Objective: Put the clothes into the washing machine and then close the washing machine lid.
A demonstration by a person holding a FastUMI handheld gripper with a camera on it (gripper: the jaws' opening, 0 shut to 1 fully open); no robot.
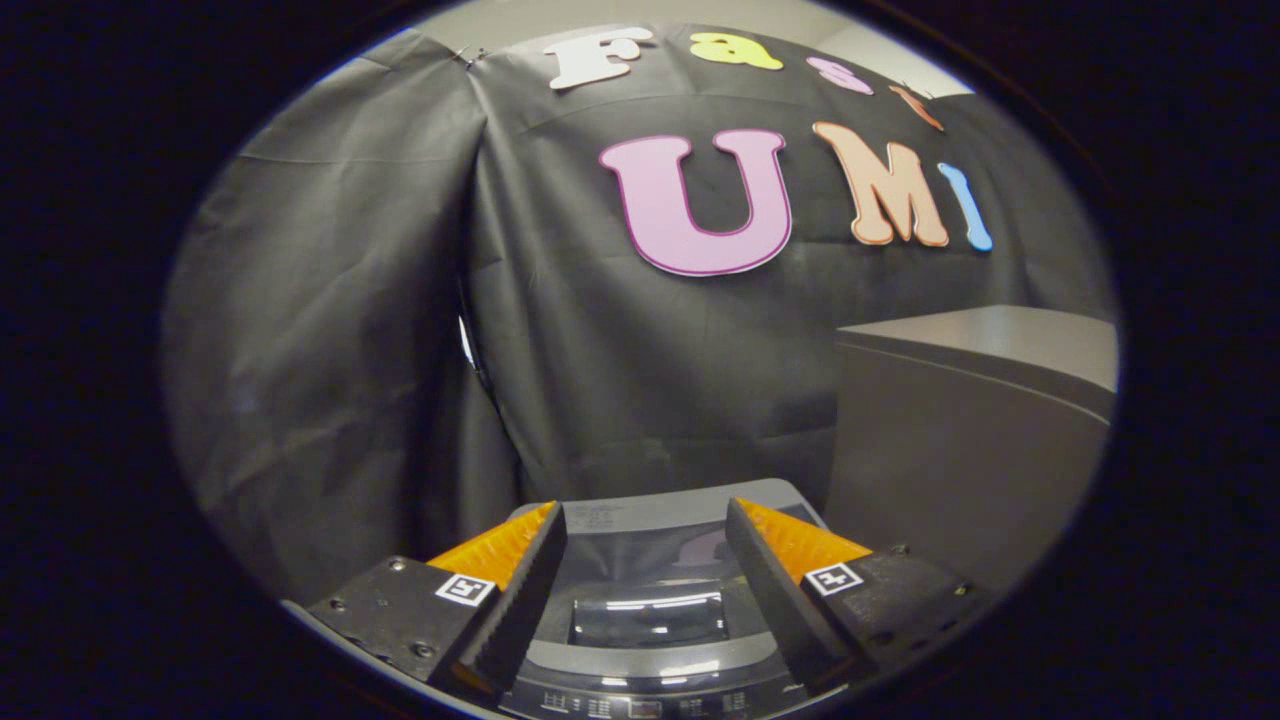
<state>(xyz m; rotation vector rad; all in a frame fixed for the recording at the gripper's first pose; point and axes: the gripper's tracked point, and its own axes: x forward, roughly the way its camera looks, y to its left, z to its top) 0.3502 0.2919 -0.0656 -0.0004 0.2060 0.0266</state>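
Spread and holding nothing, the hand-held gripper (645, 545) hovers above the grey top-loading washing machine's glossy glass lid (650, 590). With that lid seemingly down and no clothes nearby, loading may stall.

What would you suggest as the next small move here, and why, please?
Probably lower the tool toward the washing machine lid to lift it. The lid looks shut, the fingers stand open and hold nothing, and it lies between them.

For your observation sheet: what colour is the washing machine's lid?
Grey, with a dark glossy window, in the gripper view: washing machine lid lies between the open fingers.
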